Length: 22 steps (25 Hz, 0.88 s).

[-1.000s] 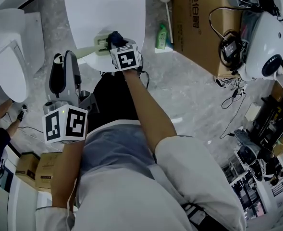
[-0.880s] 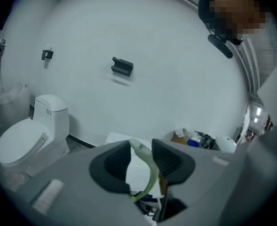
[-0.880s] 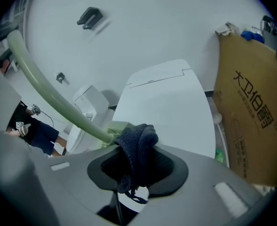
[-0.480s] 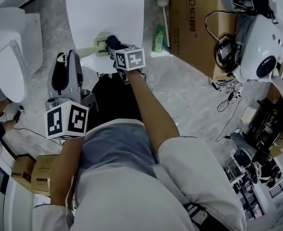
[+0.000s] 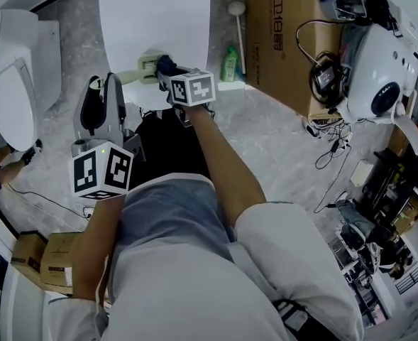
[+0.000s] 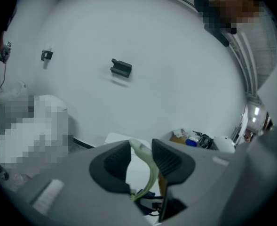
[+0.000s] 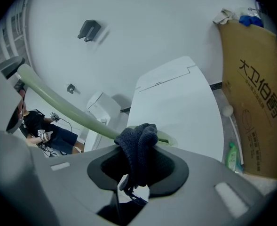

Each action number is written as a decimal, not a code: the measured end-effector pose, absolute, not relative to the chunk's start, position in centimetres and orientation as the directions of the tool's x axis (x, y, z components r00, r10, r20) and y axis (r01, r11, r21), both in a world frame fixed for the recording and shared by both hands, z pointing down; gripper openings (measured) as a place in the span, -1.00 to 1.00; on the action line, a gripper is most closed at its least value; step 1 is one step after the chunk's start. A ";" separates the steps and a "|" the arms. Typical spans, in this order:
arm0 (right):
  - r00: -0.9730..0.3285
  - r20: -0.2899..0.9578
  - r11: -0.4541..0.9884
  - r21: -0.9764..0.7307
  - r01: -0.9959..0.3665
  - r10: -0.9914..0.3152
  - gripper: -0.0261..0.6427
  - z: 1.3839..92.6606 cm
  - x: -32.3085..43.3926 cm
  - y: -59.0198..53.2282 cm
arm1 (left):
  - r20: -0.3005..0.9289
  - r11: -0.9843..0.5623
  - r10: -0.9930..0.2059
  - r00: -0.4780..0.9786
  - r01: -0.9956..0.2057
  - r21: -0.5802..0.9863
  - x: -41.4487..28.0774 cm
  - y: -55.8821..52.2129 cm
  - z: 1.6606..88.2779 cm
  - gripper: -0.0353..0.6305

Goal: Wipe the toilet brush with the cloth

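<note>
— Over by the white surface [image 5: 155,20], what's the left gripper [image 6: 140,147] got?

— Its fingers [image 6: 114,166] pinch the pale green handle of the toilet brush [image 7: 58,102]. The brush slants across to the near edge of the surface.

— And the right gripper [image 7: 138,166]?

— Its fingers [image 7: 173,166] are clamped on a dark blue cloth [image 7: 139,142]. The cloth drapes over the brush near its far end and touches it.

— What's around them?

— White toilet [image 5: 10,84] off to the left, cardboard box [image 5: 279,34] to the right, and a green bottle [image 5: 229,62] on the floor just beside the box.
</note>
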State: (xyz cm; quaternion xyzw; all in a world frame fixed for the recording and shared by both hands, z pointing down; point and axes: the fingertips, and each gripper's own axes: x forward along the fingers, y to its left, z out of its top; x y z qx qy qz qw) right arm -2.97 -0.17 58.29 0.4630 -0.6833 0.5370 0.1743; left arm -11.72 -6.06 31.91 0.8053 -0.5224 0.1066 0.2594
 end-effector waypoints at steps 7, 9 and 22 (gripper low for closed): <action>-0.519 0.725 0.019 -0.574 -0.819 -0.453 -0.61 56.7 -2.9 -0.2 | 0.441 -0.323 -0.785 0.434 -0.895 0.307 -11.9 -5.4 31.8 -0.89; -0.520 0.723 0.024 -0.574 -0.818 -0.455 -0.61 56.2 -2.9 -0.1 | 0.441 -0.324 -0.785 0.435 -0.895 0.305 -11.9 -5.2 31.8 -0.89; -0.525 0.711 0.050 -0.572 -0.819 -0.468 -0.61 52.8 -3.0 0.3 | 0.437 -0.337 -0.781 0.446 -0.890 0.306 -12.1 -4.7 31.5 -0.89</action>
